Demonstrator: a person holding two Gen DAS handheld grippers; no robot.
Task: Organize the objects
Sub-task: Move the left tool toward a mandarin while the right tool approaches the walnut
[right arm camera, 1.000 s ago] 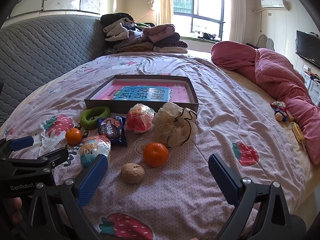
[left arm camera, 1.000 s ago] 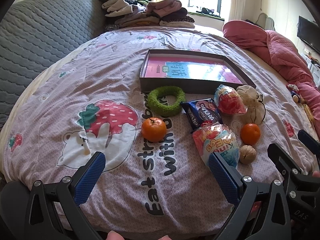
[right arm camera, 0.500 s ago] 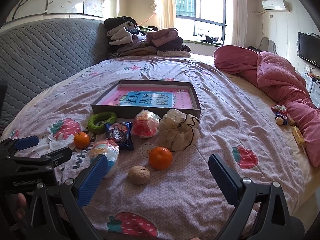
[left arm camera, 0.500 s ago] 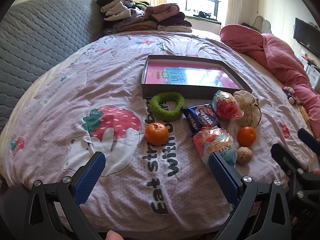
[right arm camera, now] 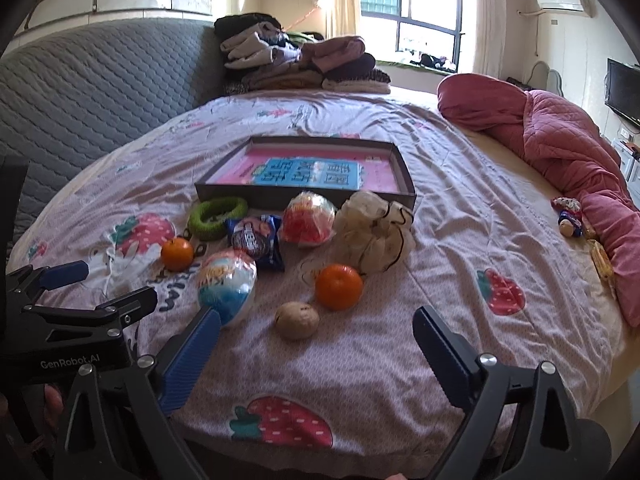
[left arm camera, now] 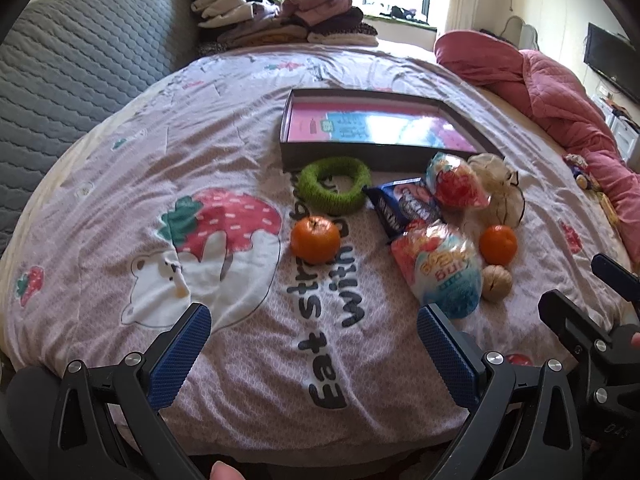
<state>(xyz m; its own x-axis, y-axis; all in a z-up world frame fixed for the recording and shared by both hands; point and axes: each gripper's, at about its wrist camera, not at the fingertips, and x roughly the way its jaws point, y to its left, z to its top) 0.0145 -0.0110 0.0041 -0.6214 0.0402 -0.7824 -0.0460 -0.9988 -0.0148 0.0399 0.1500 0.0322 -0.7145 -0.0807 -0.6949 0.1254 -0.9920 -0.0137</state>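
Both jaws wide apart, empty; walnut point(right arm camera: 297, 320) just ahead between right gripper point(right arm camera: 316, 354) jaws.

Two handheld grippers, both built of matte black plastic struts with triangular cut-outs. The left gripper point(left arm camera: 314, 350) carries two fingers faced with ribbed blue pads point(left arm camera: 180, 358), each hinged on a silver screw point(left arm camera: 133, 359). The right gripper point(right arm camera: 316, 360) matches it: one blue ribbed pad point(right arm camera: 192, 360) shows, the other finger shows its black side. White lettering point(right arm camera: 70, 363) reading "GenRobot.AI" marks the left gripper's body. A fingertip point(left arm camera: 226, 472) shows below the left gripper.
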